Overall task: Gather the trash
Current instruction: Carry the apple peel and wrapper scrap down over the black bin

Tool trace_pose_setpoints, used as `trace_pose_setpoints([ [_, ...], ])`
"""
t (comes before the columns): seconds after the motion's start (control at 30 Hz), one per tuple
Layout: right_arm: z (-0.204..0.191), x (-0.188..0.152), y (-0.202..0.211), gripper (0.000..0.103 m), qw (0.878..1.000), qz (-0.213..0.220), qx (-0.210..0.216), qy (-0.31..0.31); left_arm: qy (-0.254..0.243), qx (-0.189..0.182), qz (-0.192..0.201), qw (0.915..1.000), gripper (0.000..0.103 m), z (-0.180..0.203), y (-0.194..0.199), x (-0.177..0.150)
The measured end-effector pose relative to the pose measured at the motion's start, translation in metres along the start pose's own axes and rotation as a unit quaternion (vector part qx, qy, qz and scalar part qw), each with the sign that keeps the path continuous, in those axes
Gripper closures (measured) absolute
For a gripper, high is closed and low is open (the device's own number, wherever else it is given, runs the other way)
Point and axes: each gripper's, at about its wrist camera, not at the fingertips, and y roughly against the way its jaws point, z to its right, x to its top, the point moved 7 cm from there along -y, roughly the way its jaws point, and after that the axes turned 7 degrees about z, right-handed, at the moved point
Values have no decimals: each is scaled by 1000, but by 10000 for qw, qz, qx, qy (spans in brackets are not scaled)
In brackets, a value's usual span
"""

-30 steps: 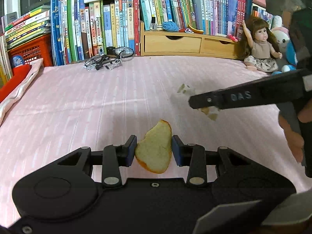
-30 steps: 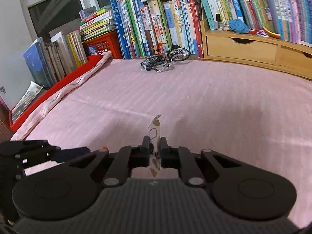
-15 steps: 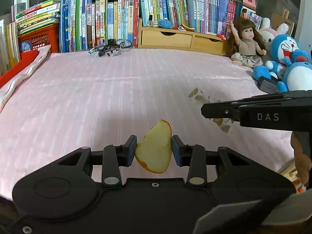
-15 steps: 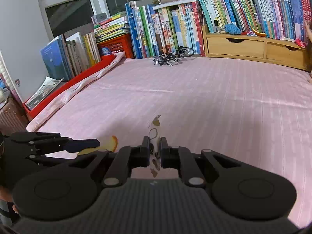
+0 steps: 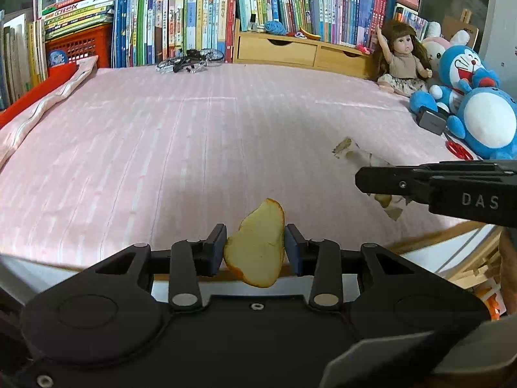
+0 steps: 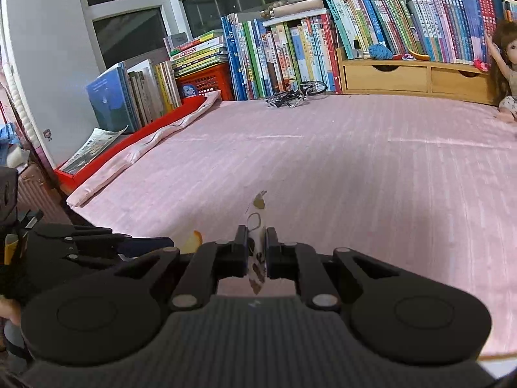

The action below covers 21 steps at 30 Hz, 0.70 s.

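Left wrist view shows my left tool (image 5: 254, 248) closed on a piece of orange peel (image 5: 257, 247), its pale inner side facing the camera, both blue pads pressing its edges. I hold it in the air above the near edge of the bed (image 5: 161, 148), which is covered in a pink striped sheet. Off to the right my right tool (image 5: 360, 179) reaches in from the side, its black fingers clamped narrowly on a crumpled patterned wrapper (image 5: 350, 150) that sticks out past the tips toward the far side and hangs a little below them.

From the right wrist view the same grip is plain: the fingers stand nearly together with the thin wrapper (image 6: 257, 226) squeezed upright between them, above the sheet near the bed's near edge. My left tool (image 6: 174, 244) sits low at the left, with a bit of the peel (image 6: 194, 241) showing past it.

Along the far edge of the bed stand rows of books (image 5: 194, 13), a wooden drawer unit (image 5: 290, 51) and a small model bicycle (image 5: 190, 61) lying on the sheet. At the far right corner sit a doll (image 5: 404, 61) and blue plush toys (image 5: 478, 97). A red-edged folded cloth (image 6: 155, 135) runs along the left edge.
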Motion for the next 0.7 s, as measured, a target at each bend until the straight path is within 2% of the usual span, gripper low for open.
trace_pose_setpoints([
  [0.37, -7, -45, 29, 88, 9996, 72, -142, -253, 61, -14, -205, 9998, 66, 9, 17, -36],
  [0.53, -9, -70, 41, 88, 9988, 42, -272, -404, 48, -145, -421, 9990, 66, 17, 20, -58],
  [0.7, -14, -92, 46, 88, 9983, -47, -356, -449, 40, -119, -583, 9982, 66, 22, 17, -78],
])
